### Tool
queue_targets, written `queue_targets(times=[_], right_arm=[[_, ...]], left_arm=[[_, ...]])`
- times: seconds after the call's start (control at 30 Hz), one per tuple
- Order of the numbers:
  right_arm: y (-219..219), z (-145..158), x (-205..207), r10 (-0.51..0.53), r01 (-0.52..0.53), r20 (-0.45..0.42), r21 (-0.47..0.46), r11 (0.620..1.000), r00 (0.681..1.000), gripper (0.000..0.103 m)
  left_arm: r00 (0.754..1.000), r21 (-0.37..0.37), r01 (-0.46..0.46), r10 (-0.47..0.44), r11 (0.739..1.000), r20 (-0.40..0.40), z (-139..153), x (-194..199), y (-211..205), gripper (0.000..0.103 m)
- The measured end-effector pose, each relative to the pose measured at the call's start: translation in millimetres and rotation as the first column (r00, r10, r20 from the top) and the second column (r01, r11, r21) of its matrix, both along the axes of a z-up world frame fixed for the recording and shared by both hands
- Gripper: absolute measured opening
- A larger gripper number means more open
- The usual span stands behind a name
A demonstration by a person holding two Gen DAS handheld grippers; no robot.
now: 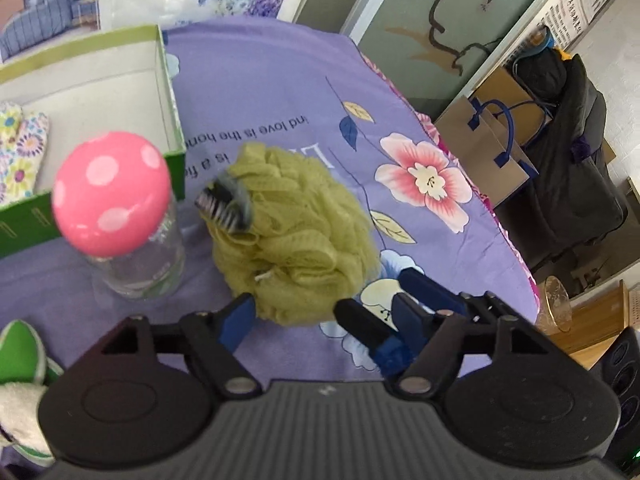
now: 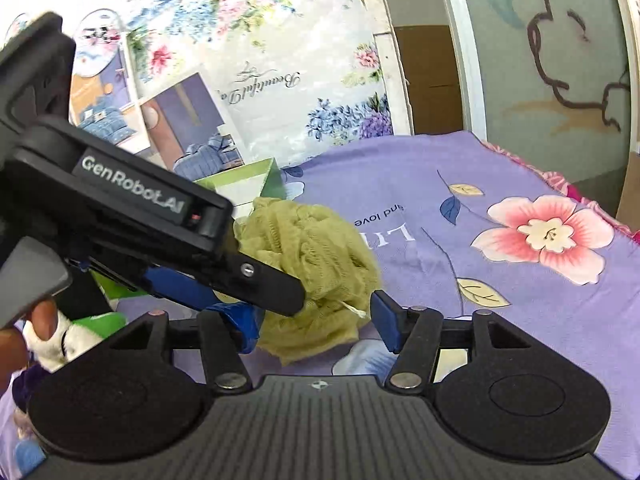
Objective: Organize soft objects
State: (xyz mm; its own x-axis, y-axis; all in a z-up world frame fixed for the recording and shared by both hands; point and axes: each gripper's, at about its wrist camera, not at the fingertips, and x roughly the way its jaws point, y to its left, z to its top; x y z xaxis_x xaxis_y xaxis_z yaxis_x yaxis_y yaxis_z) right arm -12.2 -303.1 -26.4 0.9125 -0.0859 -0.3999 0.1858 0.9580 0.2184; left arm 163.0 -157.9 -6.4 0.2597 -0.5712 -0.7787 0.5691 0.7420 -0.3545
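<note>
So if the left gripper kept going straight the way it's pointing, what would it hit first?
Probably the green bath pouf: it lies just ahead of the left gripper, whose jaws stand open around its near edge.

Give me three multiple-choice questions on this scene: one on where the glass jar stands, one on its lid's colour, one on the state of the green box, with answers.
1. The glass jar stands: A on the floor; B on the purple sheet beside the green loofah; C on a chair.
2. Its lid is: A pink with pale dots; B plain blue; C yellow.
3. The green box is: A shut; B crushed flat; C open-topped.
Answers: B, the sheet shows around its base; A, the dots are plain on the pink; C, its inside shows.
</note>
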Motion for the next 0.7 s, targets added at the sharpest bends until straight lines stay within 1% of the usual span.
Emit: queue_targets(times=[0.1, 0.17, 0.2, 0.27, 0.3, 0.33, 0.37, 0.43, 0.5, 0.57, 0.63, 0.7], right_arm=[[0.9, 9.9, -0.5, 0.061, -0.062, -0.018, -0.068, 0.996, 0.998, 0.048], [6.2, 16.0, 0.9, 0.118, -0.123, -0.040, -0.160, 0.979, 0.992, 0.050], [10.0, 18.2, 5.3, 0.146, -0.157, -0.068, -0.209, 0.965, 0.987, 0.051], [12.8, 24.6, 11.6, 0.184, -0.216, -0.128, -0.314, 0.924, 0.975, 0.052], [13.0, 29.3, 14.0, 0.205, -0.249, -0.161, -0.343, 0.906, 0.965, 0.053], [9.3, 33.3, 13.1, 0.218, -0.272, -0.187, -0.350, 0.897, 0.958, 0.054], [3.8, 38.5, 13.1, 0.243, -0.301, -0.206, -0.337, 0.892, 0.948, 0.055], [-9.3, 46.9, 20.9, 0.307, -0.371, -0.251, -0.274, 0.887, 0.918, 0.056], [-18.4, 54.5, 32.0, 0.341, -0.412, -0.297, -0.227, 0.882, 0.892, 0.057], [-22.6, 64.0, 45.3, 0.373, -0.442, -0.309, -0.197, 0.875, 0.875, 0.058], [-22.9, 71.2, 62.5, 0.436, -0.502, -0.329, -0.151, 0.851, 0.838, 0.059], [-21.1, 75.6, 83.0, 0.458, -0.531, -0.358, -0.136, 0.836, 0.813, 0.059]], left_arm=[[0.997, 0.022, -0.035, 0.033, 0.999, 0.072, 13.2, -8.7, 8.6, 0.076], [0.992, 0.049, -0.057, 0.051, 0.997, 0.114, 20.8, -16.6, 15.2, 0.076], [0.988, 0.073, -0.069, 0.058, 0.995, 0.140, 22.7, -19.2, 16.9, 0.076], [0.984, 0.108, -0.053, 0.034, 0.993, 0.175, 25.8, -26.0, 23.5, 0.076], [0.983, 0.122, -0.045, 0.022, 0.991, 0.181, 25.5, -28.6, 27.6, 0.076], [0.982, 0.136, -0.039, 0.013, 0.990, 0.187, 24.0, -31.1, 31.6, 0.076], [0.980, 0.155, -0.026, -0.005, 0.988, 0.197, 22.1, -34.0, 33.7, 0.076], [0.975, 0.186, 0.012, -0.053, 0.982, 0.217, 15.0, -38.9, 35.2, 0.076], [0.968, 0.199, 0.040, -0.087, 0.979, 0.237, 5.4, -42.5, 30.9, 0.076], [0.968, 0.173, 0.082, -0.120, 0.981, 0.222, -6.1, -42.2, 24.2, 0.076], [0.973, 0.148, 0.103, -0.131, 0.984, 0.190, -16.3, -37.3, 14.8, 0.076], [0.977, 0.141, 0.093, -0.117, 0.986, 0.175, -25.3, -32.4, 5.6, 0.076]])
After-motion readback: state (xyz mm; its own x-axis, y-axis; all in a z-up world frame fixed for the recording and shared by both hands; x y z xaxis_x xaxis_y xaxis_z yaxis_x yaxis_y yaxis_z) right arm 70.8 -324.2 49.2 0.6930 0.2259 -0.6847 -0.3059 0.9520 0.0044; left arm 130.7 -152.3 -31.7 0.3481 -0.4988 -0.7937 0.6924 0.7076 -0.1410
